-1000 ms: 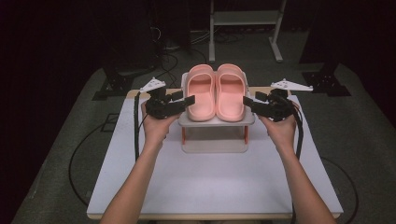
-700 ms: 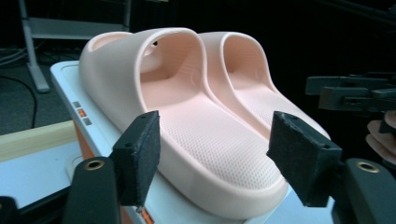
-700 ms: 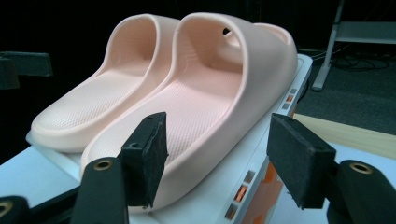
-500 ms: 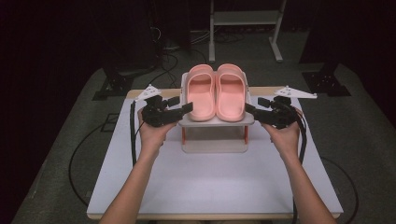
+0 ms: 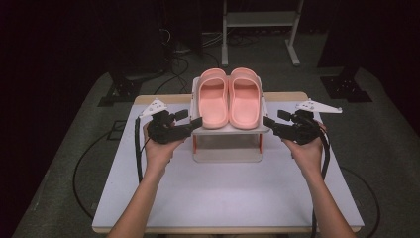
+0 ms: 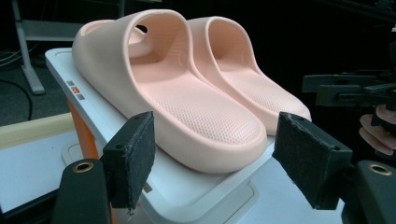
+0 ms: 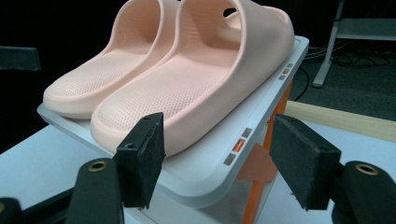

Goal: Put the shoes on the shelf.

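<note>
White counter (image 5: 223, 188) w/ small stand (image 5: 225, 148): pink slippers (image 5: 230, 99) look light, soft foam. Both tongs, left (image 5: 195, 122) & right (image 5: 267, 121), just opened, hold nothing; we'd pinch each strap.

No legible text, brand or number anywhere. Only small unlettered marks along the edge of the white rack (image 7: 261, 135): grey squares and one orange square (image 7: 238, 144), seen in the right gripper view, and likewise in the left gripper view (image 6: 74, 88).
</note>
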`<state>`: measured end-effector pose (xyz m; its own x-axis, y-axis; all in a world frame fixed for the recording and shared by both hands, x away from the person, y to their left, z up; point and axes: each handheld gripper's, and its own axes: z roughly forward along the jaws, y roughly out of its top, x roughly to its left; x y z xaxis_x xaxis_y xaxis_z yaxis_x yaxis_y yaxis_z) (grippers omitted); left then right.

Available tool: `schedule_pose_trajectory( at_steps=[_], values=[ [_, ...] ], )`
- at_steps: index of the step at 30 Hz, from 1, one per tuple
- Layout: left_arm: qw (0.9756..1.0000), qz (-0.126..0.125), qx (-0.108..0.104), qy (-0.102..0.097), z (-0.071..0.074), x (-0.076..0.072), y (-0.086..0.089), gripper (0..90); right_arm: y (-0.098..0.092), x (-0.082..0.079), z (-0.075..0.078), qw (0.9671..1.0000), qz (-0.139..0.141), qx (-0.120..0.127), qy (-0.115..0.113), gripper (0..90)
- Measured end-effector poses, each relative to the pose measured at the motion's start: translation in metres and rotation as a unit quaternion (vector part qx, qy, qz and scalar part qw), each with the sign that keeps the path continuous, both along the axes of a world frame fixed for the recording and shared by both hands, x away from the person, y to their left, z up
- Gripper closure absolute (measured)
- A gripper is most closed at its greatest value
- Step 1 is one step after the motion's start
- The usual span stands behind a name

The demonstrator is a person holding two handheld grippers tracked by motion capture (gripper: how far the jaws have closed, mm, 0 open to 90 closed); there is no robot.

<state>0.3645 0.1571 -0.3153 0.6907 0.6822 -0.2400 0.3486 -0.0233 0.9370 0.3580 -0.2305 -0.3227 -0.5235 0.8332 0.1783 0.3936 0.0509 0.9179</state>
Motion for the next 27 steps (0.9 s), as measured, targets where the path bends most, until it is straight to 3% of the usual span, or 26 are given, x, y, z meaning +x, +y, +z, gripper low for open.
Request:
schedule_pose_trajectory(
  at_steps=[17,27],
  values=[
    [0.9999,-0.004,0.006,-0.014,-0.011,-0.017,0.004,26.7,-0.007,-0.016,-0.016,1.0000,-0.001,0.001,0.005,34.2],
    [0.9999,-0.004,0.004,-0.012,-0.022,-0.027,0.008,25.6,-0.012,-0.025,-0.030,0.9999,-0.002,-0.001,0.014,33.9]
  ],
)
